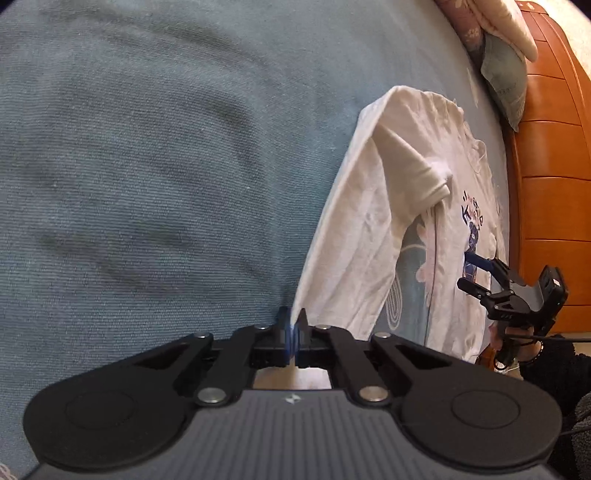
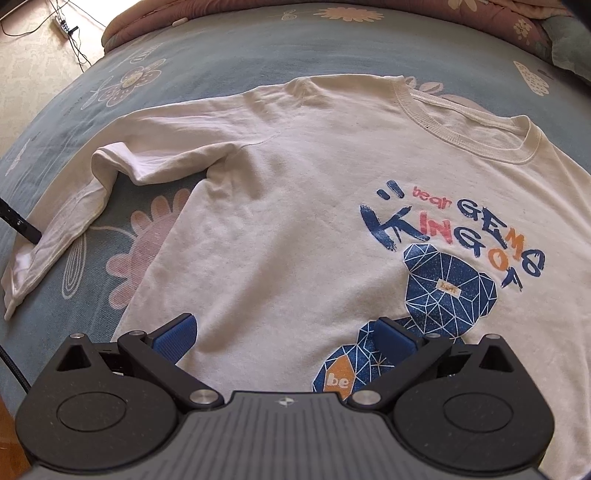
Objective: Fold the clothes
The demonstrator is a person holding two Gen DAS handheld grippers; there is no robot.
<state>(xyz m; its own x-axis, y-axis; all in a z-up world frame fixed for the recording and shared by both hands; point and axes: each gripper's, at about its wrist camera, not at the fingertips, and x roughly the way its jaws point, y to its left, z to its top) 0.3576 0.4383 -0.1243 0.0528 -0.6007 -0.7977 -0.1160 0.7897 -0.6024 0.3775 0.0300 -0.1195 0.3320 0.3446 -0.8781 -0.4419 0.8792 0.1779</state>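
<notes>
A white long-sleeved shirt (image 2: 295, 206) with a blue bear print (image 2: 447, 288) lies face up on a blue flowered bedsheet (image 2: 221, 48). Its left sleeve (image 2: 62, 225) bends toward the near left. My left gripper (image 1: 293, 328) is shut on the edge of that sleeve (image 1: 354, 240), which rises from its fingers as a taut strip. Over the shirt's lower front my right gripper (image 2: 286, 336) is open, with its blue pads (image 2: 177, 332) wide apart and nothing between them. It also shows in the left wrist view, where the right gripper (image 1: 467, 271) hovers by the print.
An orange wooden bed frame (image 1: 546, 184) runs along the right. Pillows (image 1: 506, 81) and a flowered quilt (image 2: 332, 11) lie at the head of the bed. A power strip with cables (image 2: 61, 24) is on the floor. A hand in a dark sleeve (image 1: 517, 343) holds the right gripper.
</notes>
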